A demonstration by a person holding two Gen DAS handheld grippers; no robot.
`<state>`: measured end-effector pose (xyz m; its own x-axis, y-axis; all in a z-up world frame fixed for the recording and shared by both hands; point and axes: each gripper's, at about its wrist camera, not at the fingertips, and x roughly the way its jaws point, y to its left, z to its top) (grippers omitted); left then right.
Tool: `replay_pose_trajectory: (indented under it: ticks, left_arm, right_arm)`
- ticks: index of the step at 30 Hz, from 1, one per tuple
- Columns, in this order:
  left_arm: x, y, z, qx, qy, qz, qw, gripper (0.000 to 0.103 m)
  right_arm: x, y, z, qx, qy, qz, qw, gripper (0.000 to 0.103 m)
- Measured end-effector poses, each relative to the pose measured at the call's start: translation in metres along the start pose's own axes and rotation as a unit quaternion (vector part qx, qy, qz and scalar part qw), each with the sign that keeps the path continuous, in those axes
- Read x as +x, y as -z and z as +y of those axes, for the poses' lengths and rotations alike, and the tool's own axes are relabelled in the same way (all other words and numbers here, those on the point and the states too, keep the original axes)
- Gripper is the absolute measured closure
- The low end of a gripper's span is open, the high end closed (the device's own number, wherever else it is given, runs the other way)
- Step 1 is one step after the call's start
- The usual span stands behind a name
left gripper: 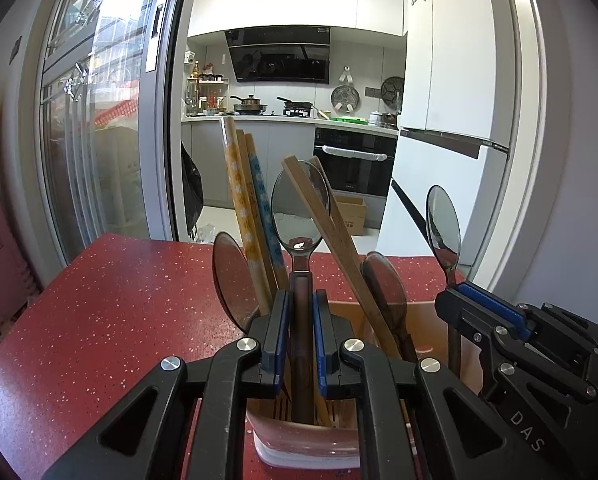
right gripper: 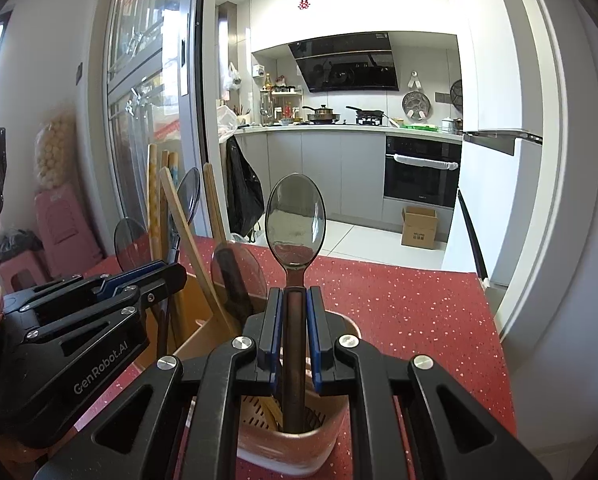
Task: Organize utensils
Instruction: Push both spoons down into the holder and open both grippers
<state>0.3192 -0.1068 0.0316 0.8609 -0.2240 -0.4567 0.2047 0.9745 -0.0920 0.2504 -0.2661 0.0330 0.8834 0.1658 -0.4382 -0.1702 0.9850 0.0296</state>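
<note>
A tan utensil holder (left gripper: 341, 432) stands on the red speckled table (left gripper: 99, 300). My left gripper (left gripper: 301, 300) is shut on the dark handle of a metal spoon (left gripper: 299, 208), bowl up, handle end down in the holder's left compartment. My right gripper (right gripper: 294, 298) is shut on a second metal spoon (right gripper: 295, 216), upright, handle in the right compartment (right gripper: 295, 432). The right gripper shows in the left wrist view (left gripper: 471, 296) with its spoon (left gripper: 443, 224). The left gripper shows in the right wrist view (right gripper: 171, 270). Patterned and plain wooden chopsticks (left gripper: 245, 200) and two more spoons (left gripper: 233, 280) stand in the holder.
The table's far edge (left gripper: 259, 240) gives onto a kitchen floor with a cardboard box (right gripper: 419, 228). A glass sliding door (left gripper: 99, 120) is at the left, a white fridge (left gripper: 459, 80) at the right. A pink stool (right gripper: 63, 228) stands left of the table.
</note>
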Motion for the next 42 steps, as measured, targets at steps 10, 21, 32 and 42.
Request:
replay_pose_trajectory:
  ticks: [10,21,32,42]
  left_arm:
    - [-0.003,0.004,-0.007,0.029,-0.005,0.019,0.9994,0.063]
    - [-0.006,0.002,-0.003,0.026,0.0,0.028,0.9993,0.062]
    - [-0.01,0.002,-0.002,0.024,-0.006,0.025,0.9994,0.062]
    - [-0.021,0.0,0.0,0.019,-0.008,0.027,0.9994,0.062]
  right_arm:
    - [0.002,0.004,0.005,-0.003,-0.009,0.018,1.0,0.09]
    - [0.005,-0.002,0.0,0.016,-0.028,0.053,0.998,0.081]
    - [-0.02,-0.013,-0.009,0.046,-0.033,0.038,0.998,0.067]
    - [-0.032,-0.011,-0.024,0.087,-0.033,0.056,0.994,0.063]
